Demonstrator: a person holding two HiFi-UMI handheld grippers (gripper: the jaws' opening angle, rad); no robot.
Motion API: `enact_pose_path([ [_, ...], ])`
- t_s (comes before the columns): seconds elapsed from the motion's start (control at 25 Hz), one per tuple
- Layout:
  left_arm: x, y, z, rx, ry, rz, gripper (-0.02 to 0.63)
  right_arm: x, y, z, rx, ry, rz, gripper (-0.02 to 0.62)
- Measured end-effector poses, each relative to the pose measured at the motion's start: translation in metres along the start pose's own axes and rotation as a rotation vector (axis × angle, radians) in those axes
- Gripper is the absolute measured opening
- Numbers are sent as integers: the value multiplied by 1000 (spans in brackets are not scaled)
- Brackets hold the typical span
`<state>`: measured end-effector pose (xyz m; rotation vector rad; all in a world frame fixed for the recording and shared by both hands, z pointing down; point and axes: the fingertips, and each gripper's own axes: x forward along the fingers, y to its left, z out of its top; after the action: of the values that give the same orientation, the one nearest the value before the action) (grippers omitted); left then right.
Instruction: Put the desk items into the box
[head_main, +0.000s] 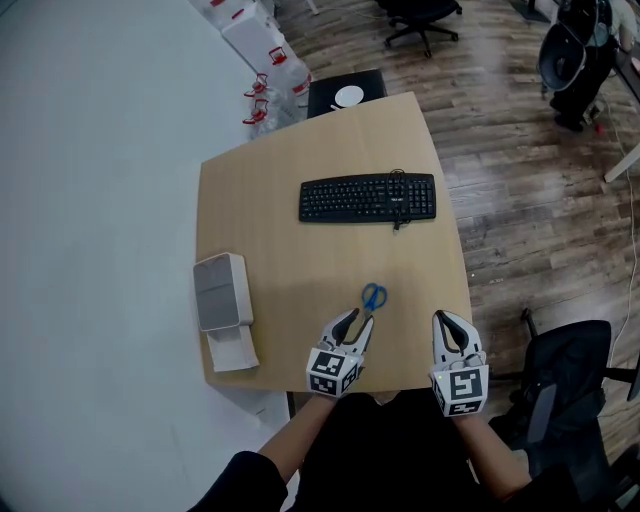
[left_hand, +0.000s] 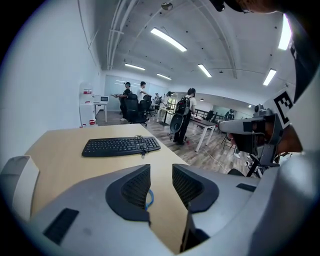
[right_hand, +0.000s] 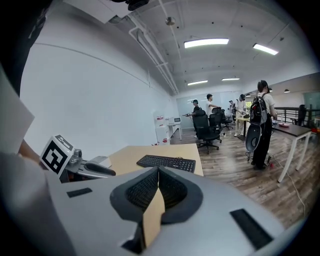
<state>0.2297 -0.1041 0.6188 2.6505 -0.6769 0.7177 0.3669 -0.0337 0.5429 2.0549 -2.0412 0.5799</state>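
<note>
A pair of blue-handled scissors (head_main: 373, 297) lies on the wooden desk (head_main: 270, 200), near its front edge. My left gripper (head_main: 358, 320) sits just behind them, jaws open. In the left gripper view only a blue handle loop (left_hand: 149, 198) shows past the left jaw of that gripper (left_hand: 161, 175), with nothing pressed between the pads. My right gripper (head_main: 447, 322) hovers at the desk's front right corner, shut and empty; its jaws (right_hand: 158, 172) meet at the tips. A grey-white box (head_main: 222, 292) stands at the desk's left edge.
A black keyboard (head_main: 367, 198) with a cable lies across the far middle of the desk. A white flat piece (head_main: 232, 348) lies in front of the box. A black office chair (head_main: 570, 375) stands to my right. People and chairs fill the room beyond the desk.
</note>
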Motion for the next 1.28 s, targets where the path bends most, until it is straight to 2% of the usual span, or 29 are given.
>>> enact_pose_path([
  [0.32,26,31,-18,-23,80,46,135,19,-10,-8,4,34,20,61],
  [0.64,61,40,-40,-42,172,42,144,25,-21,-12,13,50,41,61],
  [0.88,88,42,-68,-48,241,61,144,33,-36,-26,36,79,26,61],
  [1.12,109,50,-90,-31,309,70,144,35,-56,-34,50,91,-4,61],
  [1.28,116,51,-105,15,349,40,144,29,-63,-38,55,91,-21,61],
])
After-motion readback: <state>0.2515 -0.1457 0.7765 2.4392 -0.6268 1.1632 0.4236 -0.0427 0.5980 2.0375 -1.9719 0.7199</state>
